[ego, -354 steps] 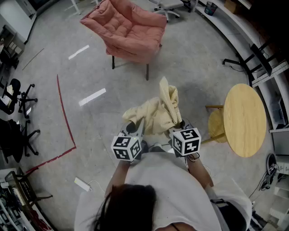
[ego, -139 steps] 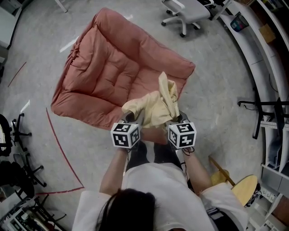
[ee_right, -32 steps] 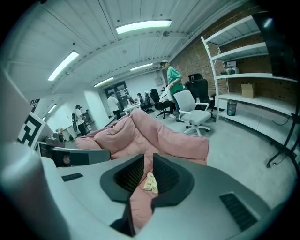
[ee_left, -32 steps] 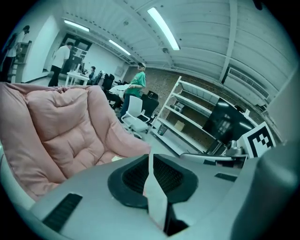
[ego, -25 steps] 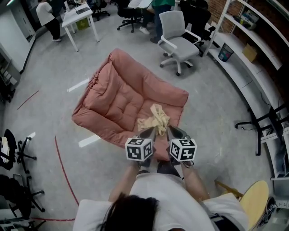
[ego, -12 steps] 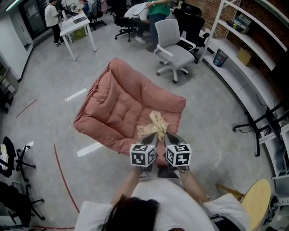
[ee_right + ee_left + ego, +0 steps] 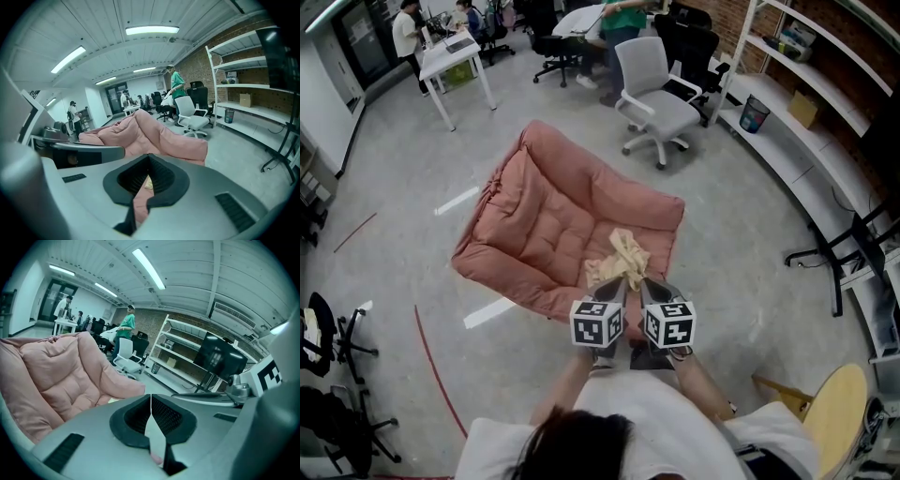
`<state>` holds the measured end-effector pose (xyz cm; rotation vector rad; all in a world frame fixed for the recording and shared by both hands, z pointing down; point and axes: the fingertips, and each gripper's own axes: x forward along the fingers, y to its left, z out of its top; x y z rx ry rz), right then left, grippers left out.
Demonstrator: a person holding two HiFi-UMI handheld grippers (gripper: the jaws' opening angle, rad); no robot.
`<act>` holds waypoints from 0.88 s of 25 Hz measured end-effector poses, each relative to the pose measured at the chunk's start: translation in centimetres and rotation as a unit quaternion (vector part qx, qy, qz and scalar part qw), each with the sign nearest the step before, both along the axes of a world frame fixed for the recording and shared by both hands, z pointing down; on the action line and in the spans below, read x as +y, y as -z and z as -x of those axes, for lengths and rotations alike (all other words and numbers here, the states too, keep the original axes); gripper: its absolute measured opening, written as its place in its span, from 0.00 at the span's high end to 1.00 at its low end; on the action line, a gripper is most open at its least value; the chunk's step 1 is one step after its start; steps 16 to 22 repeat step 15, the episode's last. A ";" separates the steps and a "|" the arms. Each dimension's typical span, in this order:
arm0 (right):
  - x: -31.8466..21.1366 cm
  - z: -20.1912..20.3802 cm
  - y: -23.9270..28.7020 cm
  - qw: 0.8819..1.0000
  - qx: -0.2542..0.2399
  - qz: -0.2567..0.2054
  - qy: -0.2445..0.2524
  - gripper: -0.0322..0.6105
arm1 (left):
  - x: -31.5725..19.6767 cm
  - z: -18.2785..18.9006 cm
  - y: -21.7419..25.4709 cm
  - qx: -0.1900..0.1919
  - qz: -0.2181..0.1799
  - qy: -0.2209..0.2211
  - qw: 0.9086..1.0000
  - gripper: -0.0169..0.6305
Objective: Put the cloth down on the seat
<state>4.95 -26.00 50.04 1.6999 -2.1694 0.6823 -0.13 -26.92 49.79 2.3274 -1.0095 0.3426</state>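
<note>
The pale yellow cloth lies crumpled on the front right part of the pink cushioned seat, free of both grippers. My left gripper and right gripper hover side by side just short of the cloth, over the seat's front edge. Both are shut with nothing between the jaws. In the left gripper view the shut left gripper points past the seat. Through the gap behind the right gripper, a sliver of the cloth shows over the seat.
A grey office chair stands beyond the seat. White shelving runs along the right. A round wooden table is at the lower right. People and a white table are far back left.
The cloth, held up in both grippers seconds ago, now lies on the seat. Over the last second the two grippers drew closer together and back slightly; the cloth stayed put.
</note>
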 end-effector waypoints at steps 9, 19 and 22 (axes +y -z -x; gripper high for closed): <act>0.3 -1.2 -0.5 1.000 0.004 0.002 -0.012 0.91 | 0.1 -0.5 -0.2 -0.007 -0.003 -0.005 1.000 0.92; 0.3 -1.6 -0.8 1.000 0.007 0.003 -0.013 0.91 | 0.0 -1.1 -0.6 -0.009 0.000 -0.008 1.000 0.92; 0.3 -1.6 -0.8 1.000 0.007 0.003 -0.013 0.91 | 0.0 -1.1 -0.6 -0.009 0.000 -0.008 1.000 0.92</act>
